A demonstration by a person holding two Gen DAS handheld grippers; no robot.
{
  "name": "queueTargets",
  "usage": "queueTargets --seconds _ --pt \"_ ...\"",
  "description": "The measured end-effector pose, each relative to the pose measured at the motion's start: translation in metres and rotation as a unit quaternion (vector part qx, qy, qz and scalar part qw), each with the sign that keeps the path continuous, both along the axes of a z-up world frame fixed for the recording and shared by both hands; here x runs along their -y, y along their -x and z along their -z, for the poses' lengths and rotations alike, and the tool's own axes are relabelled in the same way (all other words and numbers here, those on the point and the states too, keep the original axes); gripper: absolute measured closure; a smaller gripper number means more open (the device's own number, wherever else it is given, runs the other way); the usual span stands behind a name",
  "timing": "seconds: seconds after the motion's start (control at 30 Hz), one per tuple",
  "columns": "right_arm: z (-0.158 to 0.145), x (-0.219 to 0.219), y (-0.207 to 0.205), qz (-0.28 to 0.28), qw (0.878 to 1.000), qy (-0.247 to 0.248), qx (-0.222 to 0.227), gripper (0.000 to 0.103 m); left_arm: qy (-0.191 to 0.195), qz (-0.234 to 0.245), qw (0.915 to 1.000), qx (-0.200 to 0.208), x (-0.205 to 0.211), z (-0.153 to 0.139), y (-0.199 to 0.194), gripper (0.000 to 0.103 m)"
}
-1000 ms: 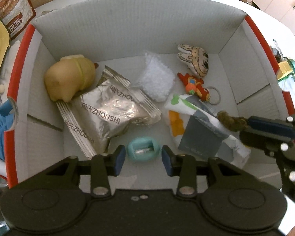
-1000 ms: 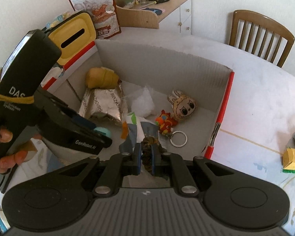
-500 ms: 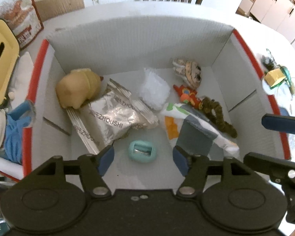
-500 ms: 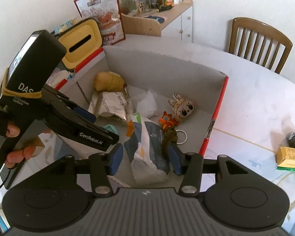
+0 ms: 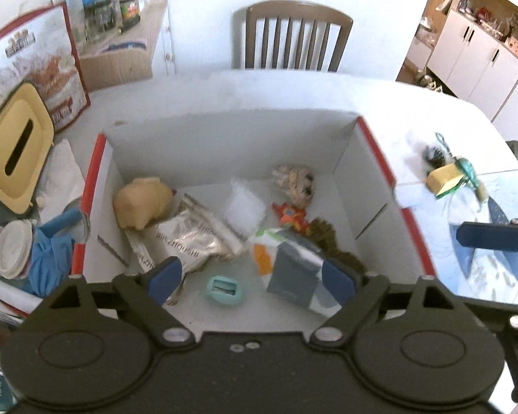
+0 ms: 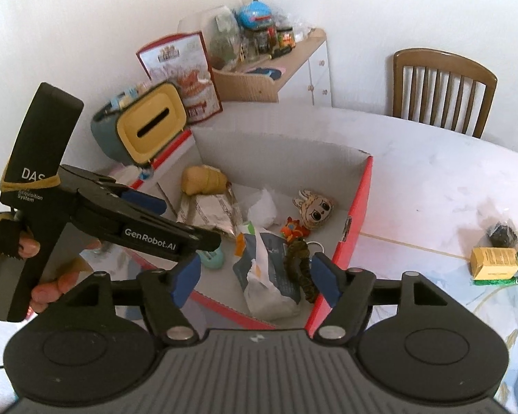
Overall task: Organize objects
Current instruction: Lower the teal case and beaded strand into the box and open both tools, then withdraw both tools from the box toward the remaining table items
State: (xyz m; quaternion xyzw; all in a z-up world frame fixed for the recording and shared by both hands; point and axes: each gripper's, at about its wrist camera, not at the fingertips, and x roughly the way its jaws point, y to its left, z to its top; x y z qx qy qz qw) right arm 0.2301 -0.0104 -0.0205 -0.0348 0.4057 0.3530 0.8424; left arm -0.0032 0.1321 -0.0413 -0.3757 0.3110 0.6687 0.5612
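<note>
An open white cardboard box (image 5: pixel 224 145) with red edges holds a tan plush, silver snack packets (image 5: pixel 186 241), a white bag, a doll head (image 5: pixel 297 181), an orange toy, a teal sharpener (image 5: pixel 224 289), a grey-white pouch (image 5: pixel 290 269) and a brown scrunchie (image 5: pixel 331 241). My left gripper (image 5: pixel 250 281) is open and empty above the box's near side. My right gripper (image 6: pixel 253 277) is open and empty above the box (image 6: pixel 359 200); the scrunchie (image 6: pixel 298 258) lies below it on the pouch (image 6: pixel 266 276).
A yellow packet (image 6: pixel 493 262), a dark bundle (image 6: pixel 500 233) and a teal item lie on the white table (image 6: pixel 431 179) right of the box. A yellow-lidded tissue holder (image 5: pixel 13 145), a snack bag and cups stand left. A wooden chair (image 5: pixel 293 34) is behind.
The right gripper opened and let the brown scrunchie fall into the box. Both grippers then rose and drew back, and the left jaws opened wider.
</note>
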Motion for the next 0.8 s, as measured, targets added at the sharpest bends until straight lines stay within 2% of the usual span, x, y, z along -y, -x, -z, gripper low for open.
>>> queueTargets --seconds 0.37,0.47,0.6,0.8 --pt "-0.019 0.079 0.009 0.024 0.998 -0.041 0.038 0.018 -0.046 0.018 0.9988 -0.003 -0.002 -0.021 -0.068 0.001" --pt "-0.022 0.107 0.006 0.032 0.998 -0.041 0.047 0.017 -0.057 0.024 0.9980 0.011 -0.007 -0.022 -0.093 0.000" --pt "-0.021 0.151 0.000 0.051 0.996 -0.047 0.057 0.009 -0.077 0.037 0.9963 0.008 -0.015 -0.022 -0.131 0.000" --pt "-0.012 0.211 -0.017 0.089 0.993 -0.041 0.059 0.005 -0.090 0.049 0.9946 0.015 -0.035 -0.013 -0.183 0.000"
